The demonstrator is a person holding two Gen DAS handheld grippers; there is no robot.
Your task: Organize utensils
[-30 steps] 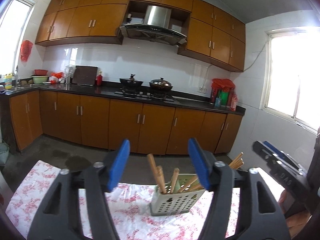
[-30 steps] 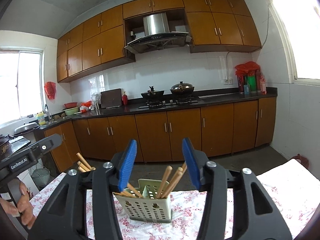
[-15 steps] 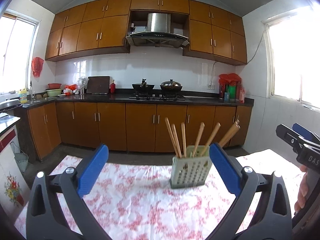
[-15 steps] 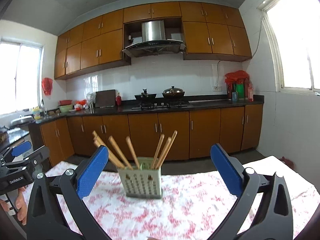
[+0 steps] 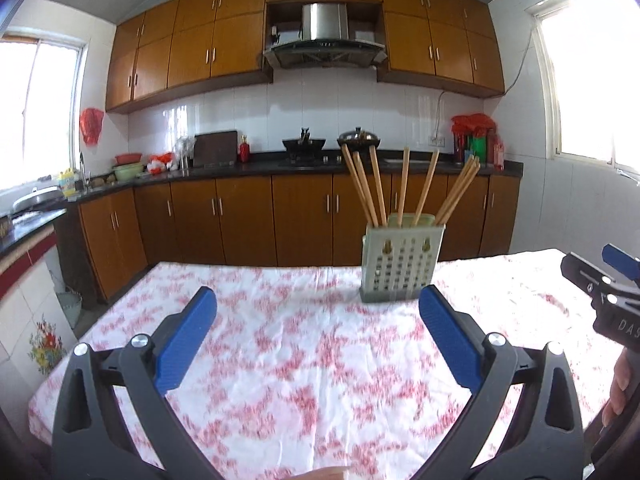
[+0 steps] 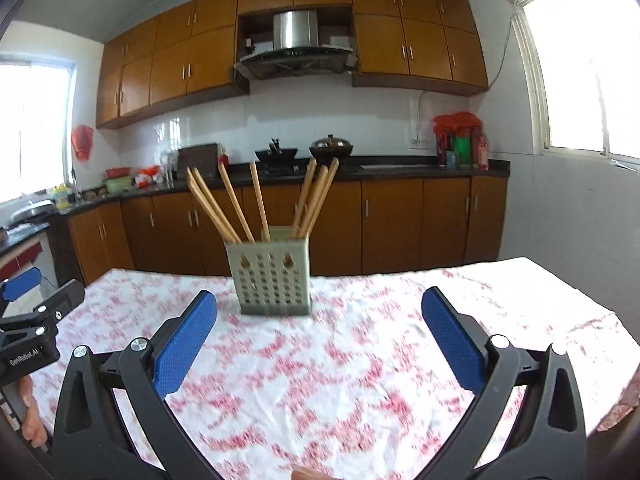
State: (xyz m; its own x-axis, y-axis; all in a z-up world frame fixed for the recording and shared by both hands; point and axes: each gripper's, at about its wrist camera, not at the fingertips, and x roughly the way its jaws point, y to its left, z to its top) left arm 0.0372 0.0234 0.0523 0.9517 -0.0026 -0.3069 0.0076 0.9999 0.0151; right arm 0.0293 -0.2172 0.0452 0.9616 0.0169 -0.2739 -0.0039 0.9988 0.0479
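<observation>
We hold both the left gripper (image 5: 318, 304) and right gripper (image 6: 319, 306) spread wide, empty; chopsticks (image 6: 256, 200), perhaps nine, stand in the holder (image 6: 272, 280).

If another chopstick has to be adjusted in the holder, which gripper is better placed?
Right, marginally. The holder sits nearly between the right gripper fingers, while in the left wrist view it stands off toward the left gripper right finger. Both are open, empty and short of the chopsticks.
</observation>
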